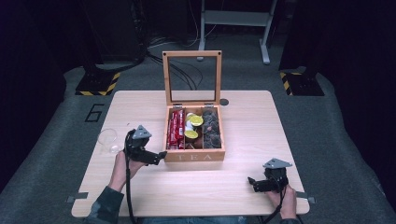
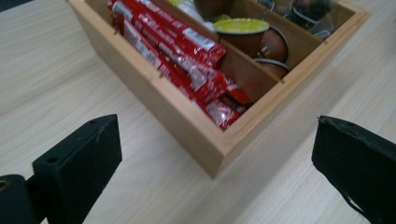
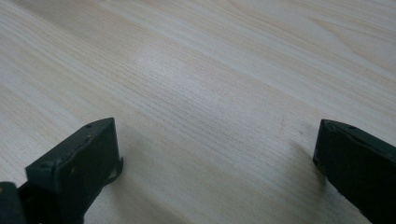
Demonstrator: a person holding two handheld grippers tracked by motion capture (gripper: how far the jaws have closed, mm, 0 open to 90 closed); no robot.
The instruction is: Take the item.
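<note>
a: reaching toward the box, the left gripper hangs released, jaws spread wide, just beside the box's corner at about 7 o'clock from its middle.

b: and the right gripper?

a: released too, jaws apart over bare desk, well apart from the box, near 4 o'clock.

b: what is it after, you think?

a: likely the sticks, the red sachets in the left-hand compartment. in the left gripper view they lie slanted, stacked along the wall.

b: how would they handle?

a: i'd judge them light, thin, a bit floppy, with slick wrappers that slide on each other. pinch one across its narrow width near the raised end, so the neighbours don't come along. squeeze gently; the powder inside gives.

b: counts?

a: one box with one lid standing upright at 12 o'clock, three compartments. sticks: six or so, overlapping too much to count exactly. in the middle compartment, two yellow-lidded pods and brown ones beside them. the right compartment holds dark bags, number unclear. one clear cup at 9 o'clock near the desk's edge.
</note>
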